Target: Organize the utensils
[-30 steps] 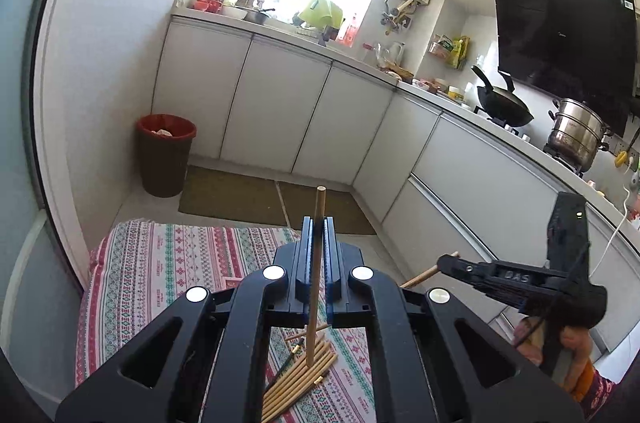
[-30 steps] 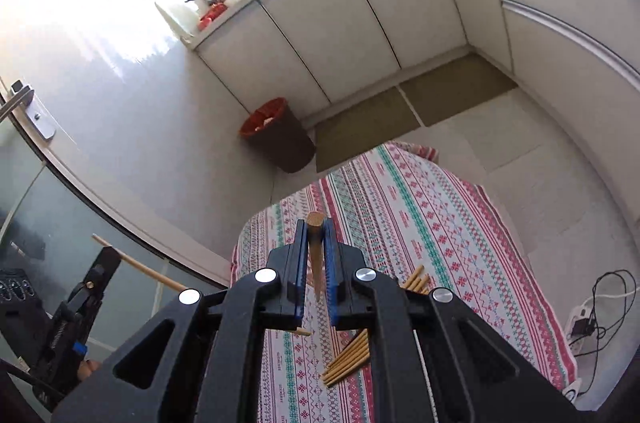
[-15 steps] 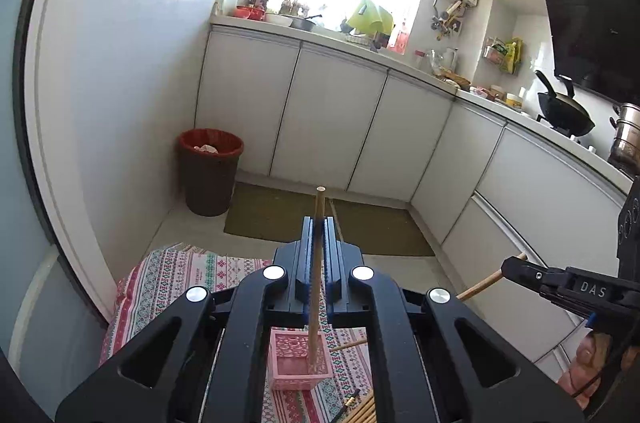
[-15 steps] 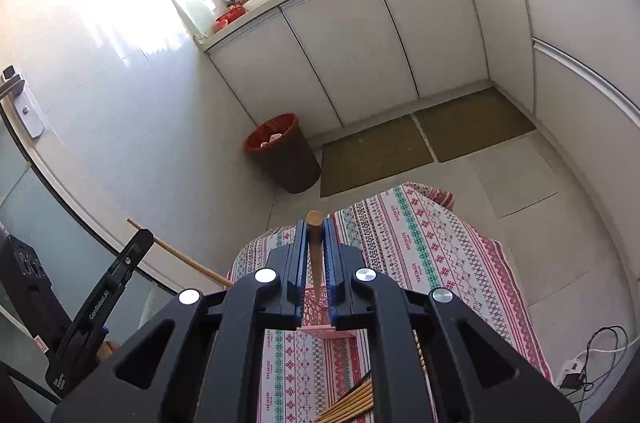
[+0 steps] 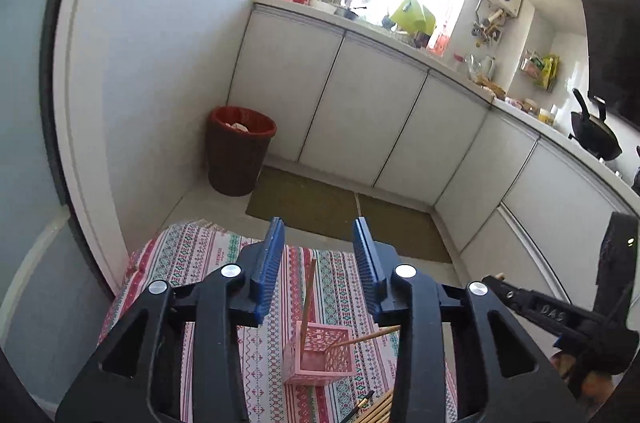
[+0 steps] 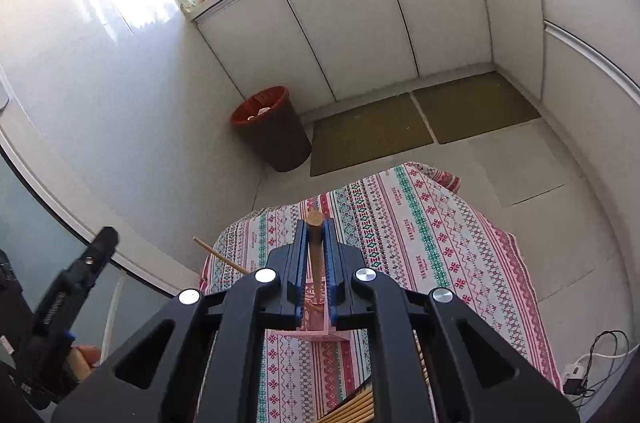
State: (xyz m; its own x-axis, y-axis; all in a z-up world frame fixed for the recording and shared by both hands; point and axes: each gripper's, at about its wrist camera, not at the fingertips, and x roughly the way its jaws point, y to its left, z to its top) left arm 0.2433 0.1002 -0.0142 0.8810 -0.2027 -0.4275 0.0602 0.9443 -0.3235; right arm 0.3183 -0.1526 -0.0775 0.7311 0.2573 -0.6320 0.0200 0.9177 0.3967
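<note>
Standing near-upright in the pink basket (image 5: 320,355), one chopstick (image 5: 308,297) sits free between the opening left gripper (image 5: 318,263) jaws (the right gripper (image 6: 315,255) clamps another chopstick (image 6: 315,243), end-on).

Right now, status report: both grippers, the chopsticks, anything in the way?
Left gripper opening, wooden chopstick dropped into pink lattice basket. Right gripper shut on second chopstick over basket. Nothing blocking.

Both tools are black plastic frames with triangular cut-outs and round silver screw heads along the arms. The left gripper (image 5: 319,265) carries ribbed blue pads (image 5: 267,265) on its fingers, as does the right gripper (image 6: 315,259). White letters "DAS" mark the right gripper's side.
</note>
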